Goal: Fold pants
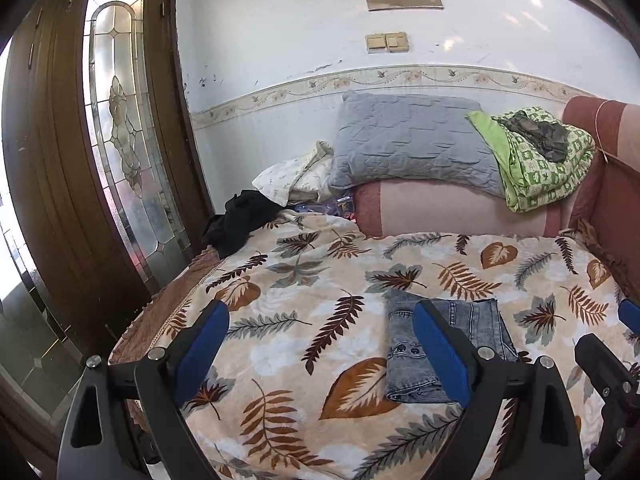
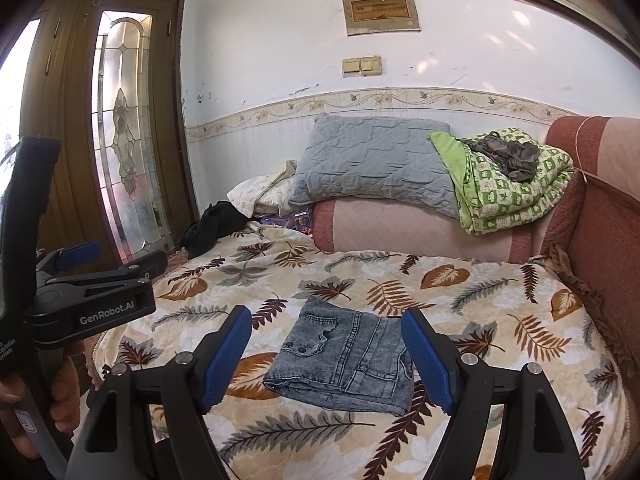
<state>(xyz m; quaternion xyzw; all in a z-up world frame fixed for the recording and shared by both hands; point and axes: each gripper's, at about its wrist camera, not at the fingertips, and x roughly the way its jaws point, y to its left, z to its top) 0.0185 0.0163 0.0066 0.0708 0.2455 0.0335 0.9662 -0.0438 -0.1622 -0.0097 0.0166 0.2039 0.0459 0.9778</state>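
- Denim, grey-blue and washed pale, makes up the pants (image 2: 344, 364), which lie as a compact folded bundle on the leaf-patterned blanket (image 2: 500, 320) covering the bed.
- By my reading the folding is done or nearly so: the bundle is squarish, its layers stacked, with a thick doubled edge facing the cameras.
- On its upper face show a pocket flap with two dark snaps, stitched seams and a belt loop; the surface looks fairly flat, with only light wrinkling.
- Neither tool touches the cloth. The right gripper (image 2: 328, 356) hovers with its blue-padded fingers (image 2: 226, 354) spread wide, and the bundle appears in the gap between them.
- The left gripper (image 1: 320, 356) is likewise spread apart and holds nothing; from its view the pants (image 1: 448, 344) sit behind its right finger, so it is offset to the left of the bundle.
- Both being empty and drawn back above the near edge of the bed suggests the person is checking the result or about to tidy it.
- Against the far wall are a grey pillow (image 2: 372, 164), a green patterned quilt (image 2: 516, 196) and a black garment (image 2: 212, 224), all well apart from the pants.
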